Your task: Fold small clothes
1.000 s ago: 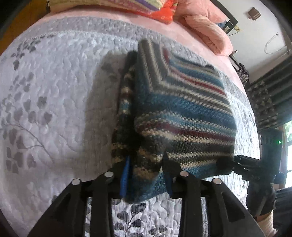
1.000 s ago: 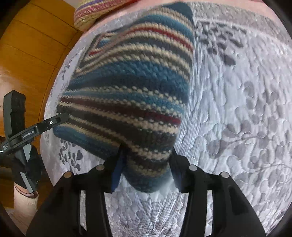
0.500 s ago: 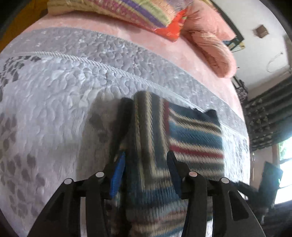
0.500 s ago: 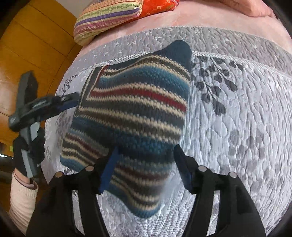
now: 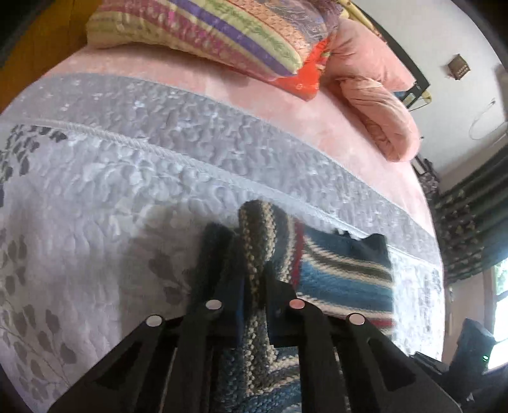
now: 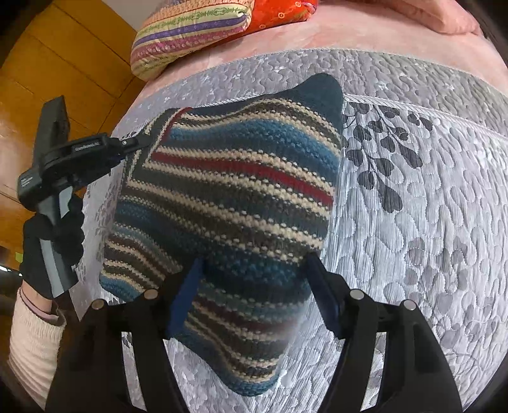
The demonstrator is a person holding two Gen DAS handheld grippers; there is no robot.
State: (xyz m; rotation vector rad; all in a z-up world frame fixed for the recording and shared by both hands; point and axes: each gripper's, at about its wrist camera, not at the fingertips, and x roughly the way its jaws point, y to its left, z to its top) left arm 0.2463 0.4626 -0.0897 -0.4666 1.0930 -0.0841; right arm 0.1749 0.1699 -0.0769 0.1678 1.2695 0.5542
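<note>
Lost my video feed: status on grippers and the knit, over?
Left gripper shut on striped knit. Right gripper open, knit between its fingers. Nothing in the way on quilt.

The quilt lies bare and flat to the right of the striped knit, so there is wide room to pass on that side. To the knit's left the bare quilt is just as open, out to the bed's edge. Beyond the knit, a strip of quilt and pink sheet stays clear up to the striped pillow and the pink pillow, which block the head of the bed. The left gripper sits at the knit's far left corner, with the gloved hand below it, closing off that flank. The wooden wall stands behind it.
</note>
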